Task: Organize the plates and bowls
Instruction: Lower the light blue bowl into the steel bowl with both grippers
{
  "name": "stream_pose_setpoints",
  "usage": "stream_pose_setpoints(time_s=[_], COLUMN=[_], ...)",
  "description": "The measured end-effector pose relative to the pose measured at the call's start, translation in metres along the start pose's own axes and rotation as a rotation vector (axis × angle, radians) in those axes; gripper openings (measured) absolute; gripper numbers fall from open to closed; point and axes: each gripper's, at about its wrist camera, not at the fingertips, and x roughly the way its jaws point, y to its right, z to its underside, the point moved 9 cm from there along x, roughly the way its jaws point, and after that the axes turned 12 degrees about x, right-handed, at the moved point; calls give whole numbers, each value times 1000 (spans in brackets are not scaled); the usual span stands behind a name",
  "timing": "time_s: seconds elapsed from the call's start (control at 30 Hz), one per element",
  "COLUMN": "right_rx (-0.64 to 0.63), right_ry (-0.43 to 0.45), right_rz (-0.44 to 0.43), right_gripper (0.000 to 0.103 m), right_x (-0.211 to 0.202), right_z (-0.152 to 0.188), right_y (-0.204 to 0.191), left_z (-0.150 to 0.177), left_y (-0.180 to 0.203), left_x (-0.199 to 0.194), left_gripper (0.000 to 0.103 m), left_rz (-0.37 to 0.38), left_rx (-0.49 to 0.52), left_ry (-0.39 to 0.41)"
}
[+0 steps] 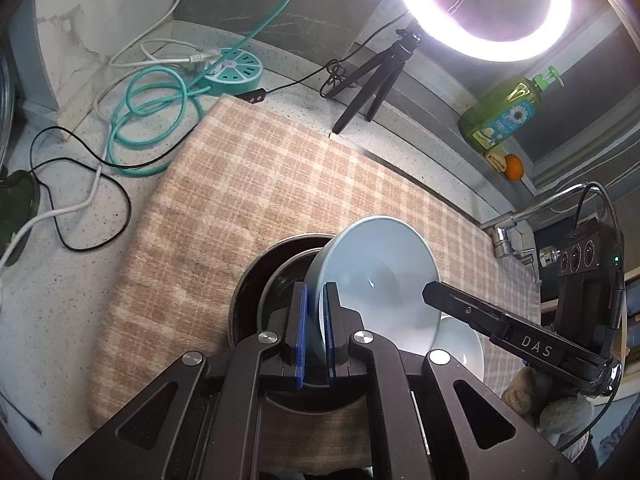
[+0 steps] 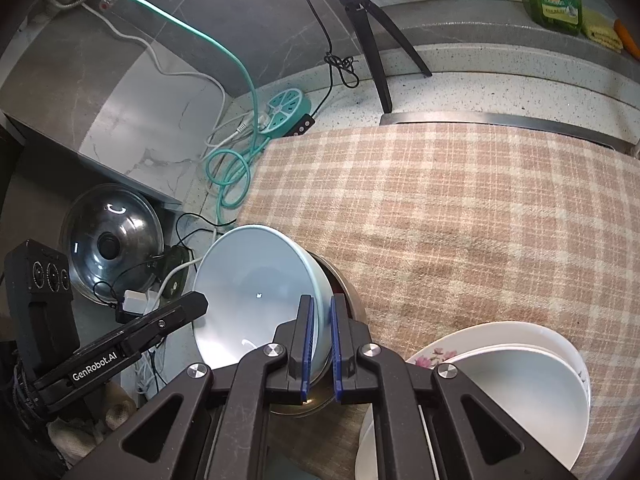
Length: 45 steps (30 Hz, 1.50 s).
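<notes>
Bowl (image 1: 376,272) hangs between my two grippers, left (image 1: 316,320) and right (image 2: 320,332) each pinched tight on opposite rims so it stays level, poised just over the steel bowls (image 1: 256,280) on the cloth (image 1: 260,184), plates (image 2: 520,380) beside

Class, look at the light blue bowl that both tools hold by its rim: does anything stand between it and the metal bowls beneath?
Nothing visible does. The light blue bowl hangs tilted directly over the nested metal bowls, whose insides look empty where visible.
</notes>
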Motion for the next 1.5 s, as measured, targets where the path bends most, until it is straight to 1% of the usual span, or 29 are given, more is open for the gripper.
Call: stream_pose_setpoints(time_s=[0.83,1.17,1.5], right_rx=[11,7,52], right_ry=[-78,-93,-123], right_rz=[29,22,7], right_gripper=[8,8,8], right_x=[29,30,33], right_z=[13,13,18], right_y=[5,0,3], left_z=[10,15,14], left_y=[-15,-27,-27], left_x=[16,20,17], left_gripper=[6,6,6], left_rz=[-11,0,-6], left_rx=[-31,-66,-60], left_ry=[-37,-48,-45])
